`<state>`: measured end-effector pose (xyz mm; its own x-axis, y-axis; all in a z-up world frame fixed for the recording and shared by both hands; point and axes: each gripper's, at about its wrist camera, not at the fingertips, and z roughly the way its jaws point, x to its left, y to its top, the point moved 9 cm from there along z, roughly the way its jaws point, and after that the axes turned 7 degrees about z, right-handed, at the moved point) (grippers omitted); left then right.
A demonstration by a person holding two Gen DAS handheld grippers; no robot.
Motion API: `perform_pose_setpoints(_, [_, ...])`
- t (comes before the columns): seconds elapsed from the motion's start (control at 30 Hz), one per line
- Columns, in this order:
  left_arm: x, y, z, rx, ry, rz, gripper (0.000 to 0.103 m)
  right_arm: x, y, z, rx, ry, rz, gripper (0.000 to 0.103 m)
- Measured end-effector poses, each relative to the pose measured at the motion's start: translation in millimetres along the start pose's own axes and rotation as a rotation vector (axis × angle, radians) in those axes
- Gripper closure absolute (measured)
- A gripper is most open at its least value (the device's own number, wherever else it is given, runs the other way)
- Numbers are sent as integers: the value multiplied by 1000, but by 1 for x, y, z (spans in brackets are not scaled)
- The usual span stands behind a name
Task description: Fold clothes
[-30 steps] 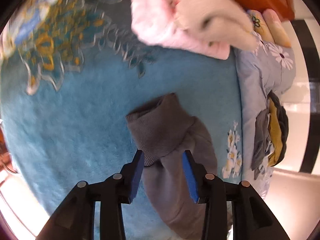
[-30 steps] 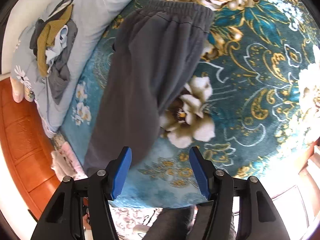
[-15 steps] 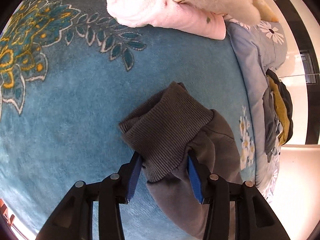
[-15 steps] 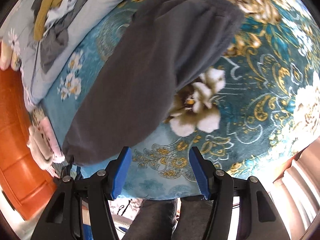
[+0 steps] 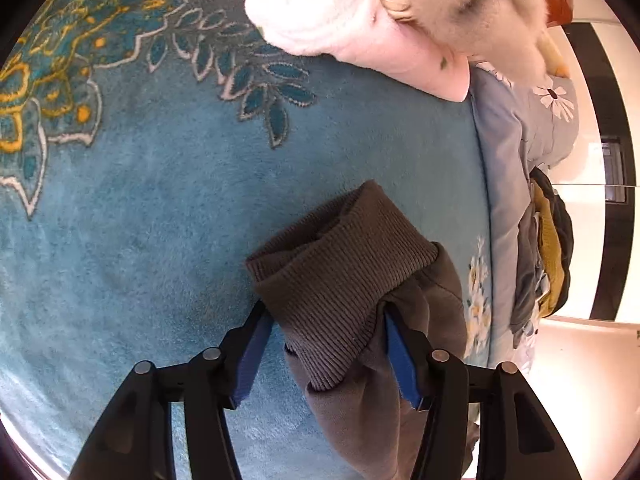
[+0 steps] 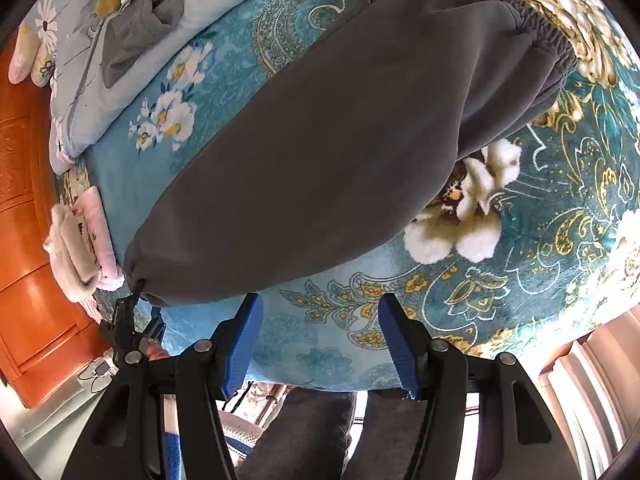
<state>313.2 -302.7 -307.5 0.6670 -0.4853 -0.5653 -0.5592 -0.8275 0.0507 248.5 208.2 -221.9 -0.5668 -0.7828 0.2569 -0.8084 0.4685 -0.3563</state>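
Dark grey sweatpants (image 6: 340, 148) lie folded lengthwise on a teal floral blanket (image 6: 540, 240), waistband at the far right. Their ribbed ankle cuffs (image 5: 340, 280) fill the middle of the left wrist view. My left gripper (image 5: 326, 354) is open with its blue pads on either side of the cuffs. It also shows small in the right wrist view (image 6: 134, 320), at the leg end. My right gripper (image 6: 320, 344) is open and empty, above the blanket just near of the trouser leg.
A pink and cream fluffy garment (image 5: 384, 8) lies beyond the cuffs. A pale blue floral pillow (image 5: 516, 168) carries a heap of grey and mustard clothes (image 5: 548, 248). An orange wooden headboard (image 6: 28, 240) stands at the left. The person's legs (image 6: 320, 440) are below.
The left gripper has moved in closer, so the cuffs now sit between its open pads. The right gripper has moved along the leg towards the cuff end, staying open.
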Motion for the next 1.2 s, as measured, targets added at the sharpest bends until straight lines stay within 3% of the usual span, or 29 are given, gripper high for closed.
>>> perform_pose_setpoints(0.1, [-10, 1, -1, -7, -12, -4, 66, 0, -2, 0, -1, 3, 19, 42])
perform_pose_setpoints(0.27, [-36, 1, -13, -16, 6, 67, 73, 5, -7, -2, -9, 35, 46, 42])
perform_pose_setpoints(0.33, [-55, 7, -21, -22, 24, 141, 74, 6, -10, -4, -14, 59, 57, 42])
perform_pose_setpoints(0.43, [-96, 4, -40, -40, 69, 347, 75, 5, -14, -6, -21, 95, 74, 42])
perform_pose_setpoints(0.93, [-318, -186, 14, 38, 299, 1258, 76, -79, 25, -21, -51, 304, 265, 42])
perform_pose_setpoints(1.07, [-329, -236, 58, 101, 418, 1289, 76, -110, 40, -26, -68, 351, 320, 42])
perform_pose_setpoints(1.2, [-326, -274, 111, 217, 489, 1306, 76, -138, 52, -28, -83, 390, 384, 42])
